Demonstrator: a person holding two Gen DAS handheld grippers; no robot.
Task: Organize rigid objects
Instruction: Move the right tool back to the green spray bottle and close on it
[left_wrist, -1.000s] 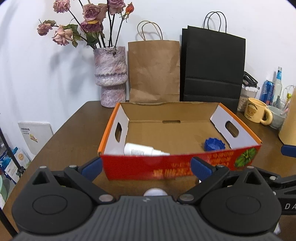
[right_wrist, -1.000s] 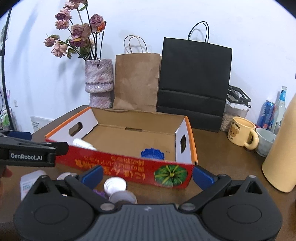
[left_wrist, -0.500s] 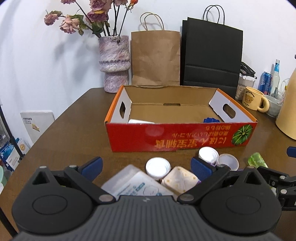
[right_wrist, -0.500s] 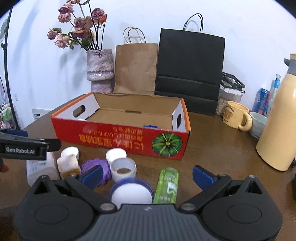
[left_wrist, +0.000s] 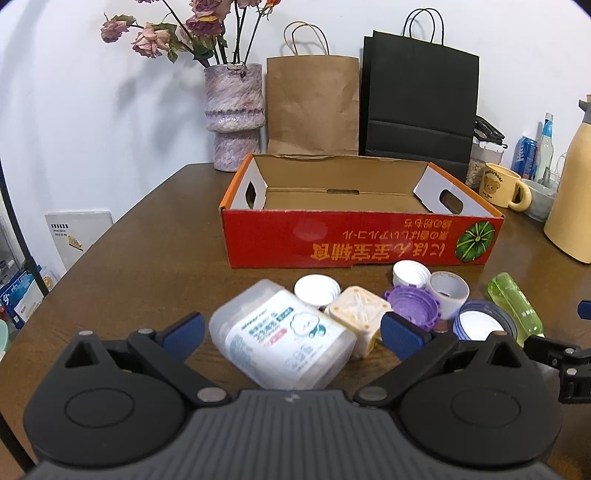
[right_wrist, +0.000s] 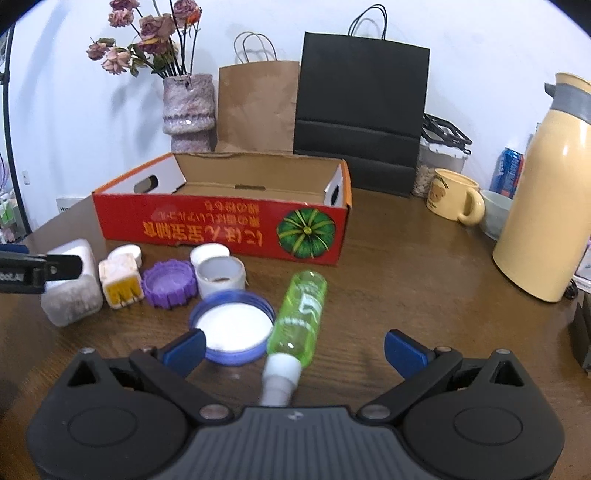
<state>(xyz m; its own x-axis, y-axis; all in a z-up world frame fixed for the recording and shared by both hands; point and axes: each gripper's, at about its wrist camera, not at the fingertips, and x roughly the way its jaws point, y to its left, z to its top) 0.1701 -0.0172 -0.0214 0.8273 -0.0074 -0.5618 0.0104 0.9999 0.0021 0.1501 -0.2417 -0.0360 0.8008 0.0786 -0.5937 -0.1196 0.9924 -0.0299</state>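
A red cardboard box stands open at mid table, its inside hidden by the front wall. In front of it lie a clear labelled container, a cream square cap, a purple cap, white caps, a blue lid and a green bottle. My left gripper is open, with the clear container lying between its fingers. My right gripper is open around the green bottle, whose white cap points at me. The blue lid sits by its left finger.
Behind the box stand a vase of dried roses, a brown paper bag and a black bag. A yellow mug, a bowl and a tall cream flask crowd the right side. The left gripper's finger shows at left.
Both grippers have drawn back from the box and dropped low over the loose items. The clear container now lies between the left fingers, the green bottle between the right.
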